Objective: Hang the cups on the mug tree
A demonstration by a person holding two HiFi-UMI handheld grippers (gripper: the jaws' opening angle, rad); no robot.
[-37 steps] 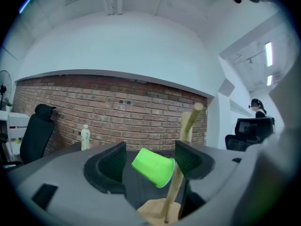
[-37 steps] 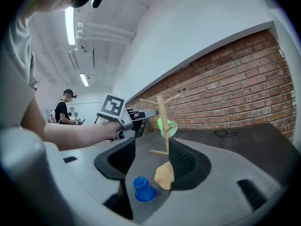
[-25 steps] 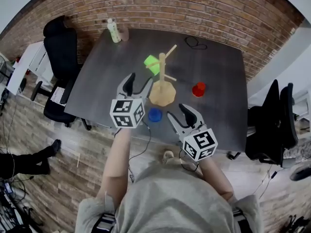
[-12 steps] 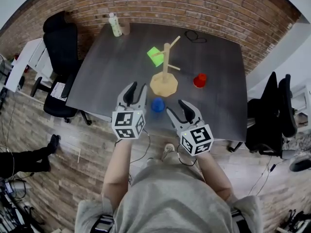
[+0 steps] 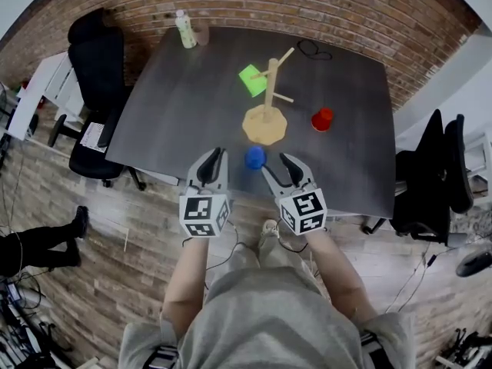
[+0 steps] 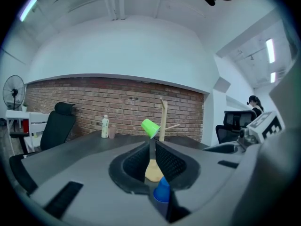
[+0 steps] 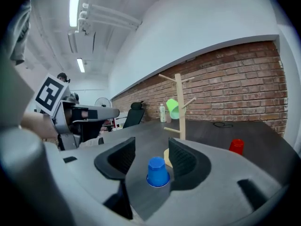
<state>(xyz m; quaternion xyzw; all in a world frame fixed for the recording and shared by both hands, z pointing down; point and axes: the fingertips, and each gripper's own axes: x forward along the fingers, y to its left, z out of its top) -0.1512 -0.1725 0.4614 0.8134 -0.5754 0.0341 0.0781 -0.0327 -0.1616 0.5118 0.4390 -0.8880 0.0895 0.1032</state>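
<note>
At the far left, off the dark table (image 5: 169, 106), stands a black office chair (image 5: 96, 60). On the table's far left corner you have a pale bottle (image 5: 184, 29) with a small brownish cup (image 5: 201, 35) just beside it.

Your left gripper (image 5: 214, 158) hovers over the near edge of the table, pointing roughly level toward the brick wall (image 5: 254, 2). Its jaws have just been closing and now stand drawn nearly together, with only a thin slit between the pads and nothing in it.

Further in, the green cup (image 5: 251, 79) hangs tilted on a left-hand peg of the wooden mug tree (image 5: 268, 91), which stands upright on its round base near the middle of the table.

The blue cup (image 5: 255, 157) sits upside down on the table, on the near side of the tree's base and apart from it, between your two grippers. In the left gripper view it shows low and to the right of the closed jaws, outside them.

Your right gripper (image 5: 277, 166) has its jaws spread wide. In the right gripper view the blue cup stands in line with the gap between them, and neither pad touches it.

To the right of the tree, well apart from it, the red cup (image 5: 322, 119) rests upside down on the table. A black cable (image 5: 311, 50) lies looped near the far right edge, and another black chair (image 5: 430, 183) stands off the table's right side.
</note>
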